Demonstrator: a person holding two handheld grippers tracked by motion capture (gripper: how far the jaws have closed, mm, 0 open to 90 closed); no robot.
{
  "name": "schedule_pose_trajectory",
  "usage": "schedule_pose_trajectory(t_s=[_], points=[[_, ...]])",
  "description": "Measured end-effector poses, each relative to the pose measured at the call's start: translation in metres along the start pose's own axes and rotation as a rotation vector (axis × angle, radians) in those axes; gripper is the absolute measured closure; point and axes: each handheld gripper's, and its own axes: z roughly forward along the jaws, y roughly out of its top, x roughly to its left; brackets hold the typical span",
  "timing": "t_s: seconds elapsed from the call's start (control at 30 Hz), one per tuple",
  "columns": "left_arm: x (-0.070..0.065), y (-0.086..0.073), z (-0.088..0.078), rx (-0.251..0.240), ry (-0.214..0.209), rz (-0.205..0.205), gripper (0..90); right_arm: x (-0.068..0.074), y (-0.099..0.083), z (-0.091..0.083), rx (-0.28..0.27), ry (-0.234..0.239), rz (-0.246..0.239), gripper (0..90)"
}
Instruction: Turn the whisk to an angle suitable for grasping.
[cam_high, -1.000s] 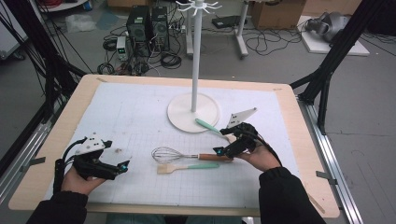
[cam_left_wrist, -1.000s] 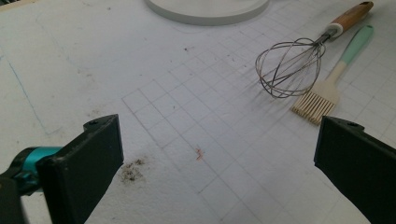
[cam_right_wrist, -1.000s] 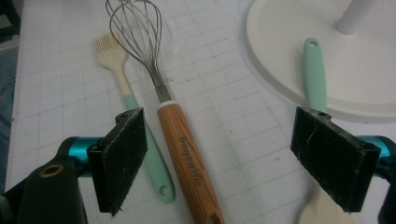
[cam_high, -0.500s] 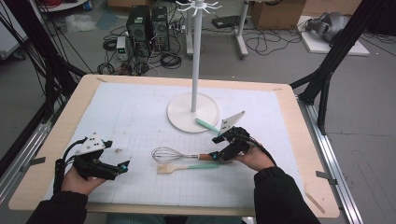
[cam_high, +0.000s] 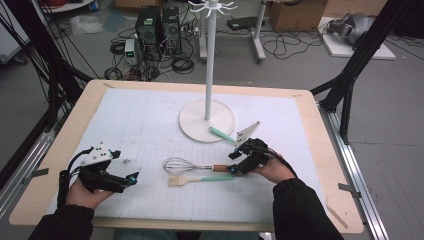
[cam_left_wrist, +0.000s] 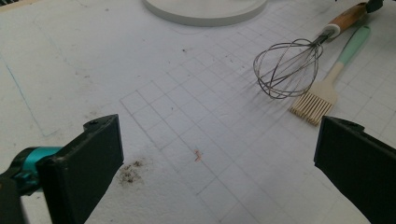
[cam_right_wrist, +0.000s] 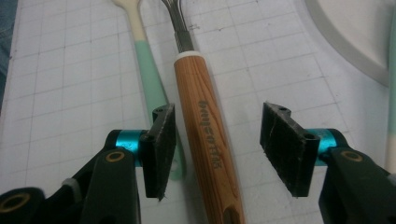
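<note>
A wire whisk (cam_high: 181, 165) with a wooden handle (cam_high: 220, 167) lies on the white grid mat. Next to it lies a pastry brush (cam_high: 197, 179) with a mint handle. My right gripper (cam_high: 236, 168) is low over the end of the whisk handle. In the right gripper view the wooden handle (cam_right_wrist: 205, 135) runs between the jaws of the right gripper (cam_right_wrist: 219, 116). These jaws have just been closing; a gap still shows on both sides, narrower at the left pad. The brush handle (cam_right_wrist: 150, 70) passes behind the left jaw. My left gripper (cam_high: 131, 178) rests wide open at the mat's front left, holding nothing.
A white hook stand (cam_high: 209, 60) rises from a round base (cam_high: 195, 122) behind the utensils. A mint-handled scraper (cam_high: 235, 134) lies partly on that base, just behind my right hand. The left gripper view has the whisk (cam_left_wrist: 287, 70) and brush (cam_left_wrist: 317, 100) ahead to the right.
My right hand has crept slightly left and nearer the whisk handle's end. The left hand has stayed where it was.
</note>
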Motion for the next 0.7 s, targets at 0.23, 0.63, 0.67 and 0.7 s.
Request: schedule_pose_trajectory(t_s=[0.23, 0.63, 0.67, 0.7], points=[[-0.001, 0.001, 0.0, -0.006, -0.006, 0.0, 1.8, 0.001, -0.004, 0.007, 0.028, 0.018, -0.019, 53.8], [-0.001, 0.001, 0.001, -0.005, -0.01, -0.002, 1.8, 0.002, -0.003, 0.018, 0.047, 0.029, -0.054, 62.3], [-0.001, 0.001, 0.001, -0.007, -0.011, -0.004, 1.8, 0.001, -0.003, 0.018, 0.047, 0.031, -0.062, 62.5], [-0.001, 0.001, 0.001, -0.007, -0.011, -0.004, 1.8, 0.001, -0.003, 0.018, 0.047, 0.031, -0.062, 62.5]])
